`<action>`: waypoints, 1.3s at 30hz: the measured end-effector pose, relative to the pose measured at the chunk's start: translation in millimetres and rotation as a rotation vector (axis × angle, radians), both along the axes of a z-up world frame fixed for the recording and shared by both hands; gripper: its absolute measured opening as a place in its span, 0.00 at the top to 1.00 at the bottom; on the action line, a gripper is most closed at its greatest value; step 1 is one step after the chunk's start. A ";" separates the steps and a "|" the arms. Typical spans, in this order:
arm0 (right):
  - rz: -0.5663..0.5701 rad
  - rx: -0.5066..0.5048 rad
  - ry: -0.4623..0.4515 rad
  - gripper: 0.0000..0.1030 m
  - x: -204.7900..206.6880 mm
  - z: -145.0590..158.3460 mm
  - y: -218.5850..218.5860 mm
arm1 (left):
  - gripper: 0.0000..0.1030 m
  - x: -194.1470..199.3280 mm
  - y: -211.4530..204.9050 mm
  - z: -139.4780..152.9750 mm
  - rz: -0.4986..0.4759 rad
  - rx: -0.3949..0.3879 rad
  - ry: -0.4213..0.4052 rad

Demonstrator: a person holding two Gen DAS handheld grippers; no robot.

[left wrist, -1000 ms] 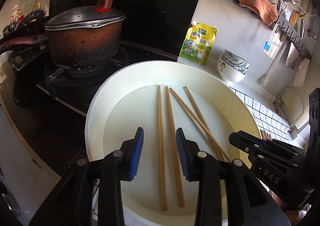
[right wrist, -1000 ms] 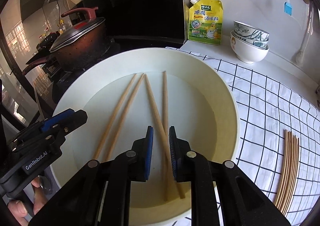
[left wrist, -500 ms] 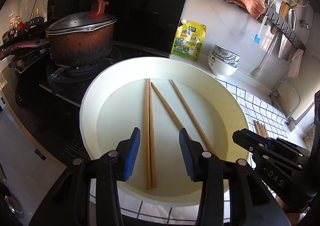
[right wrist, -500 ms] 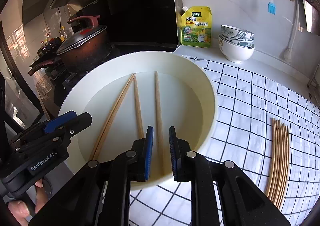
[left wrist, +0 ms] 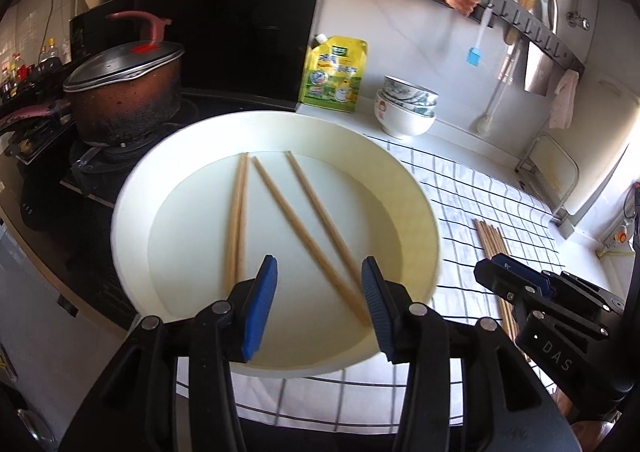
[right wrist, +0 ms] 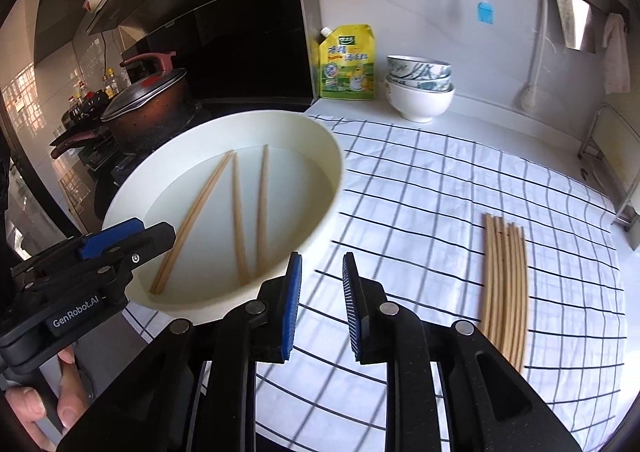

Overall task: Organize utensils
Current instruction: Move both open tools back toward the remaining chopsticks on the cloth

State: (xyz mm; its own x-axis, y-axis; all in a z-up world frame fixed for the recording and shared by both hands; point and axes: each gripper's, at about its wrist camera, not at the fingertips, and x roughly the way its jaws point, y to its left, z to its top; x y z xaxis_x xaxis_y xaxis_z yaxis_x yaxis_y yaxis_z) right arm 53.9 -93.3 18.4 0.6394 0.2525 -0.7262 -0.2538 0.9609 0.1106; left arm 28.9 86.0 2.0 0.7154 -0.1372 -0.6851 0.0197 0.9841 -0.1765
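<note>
Four wooden chopsticks [left wrist: 304, 224] lay in the cream basin [left wrist: 132, 212], seemingly awaiting sorting; both the left gripper [left wrist: 316, 292] and right gripper [right wrist: 320, 292] were spreading, pinching nothing, bundled chopsticks [right wrist: 505, 284] at three o'clock

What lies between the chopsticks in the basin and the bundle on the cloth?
Only the basin's raised wall and bare checked cloth separate the four chopsticks from the bundle; nothing else visible stands there.

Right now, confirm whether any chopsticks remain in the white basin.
Yes, four chopsticks lie in the white basin.
</note>
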 end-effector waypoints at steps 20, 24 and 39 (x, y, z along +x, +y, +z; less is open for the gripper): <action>-0.246 -0.030 0.042 0.76 -29.4 -23.9 -145.9 | 0.47 1.9 -122.6 -11.6 -0.224 -0.010 0.040; -0.270 -0.022 0.058 0.69 -28.3 -33.1 -163.7 | 0.41 6.6 -140.7 -19.3 -0.242 0.000 0.058; -0.260 -0.046 0.131 0.64 -3.7 -70.5 -185.1 | 0.24 33.1 -181.7 -52.6 -0.245 0.040 0.116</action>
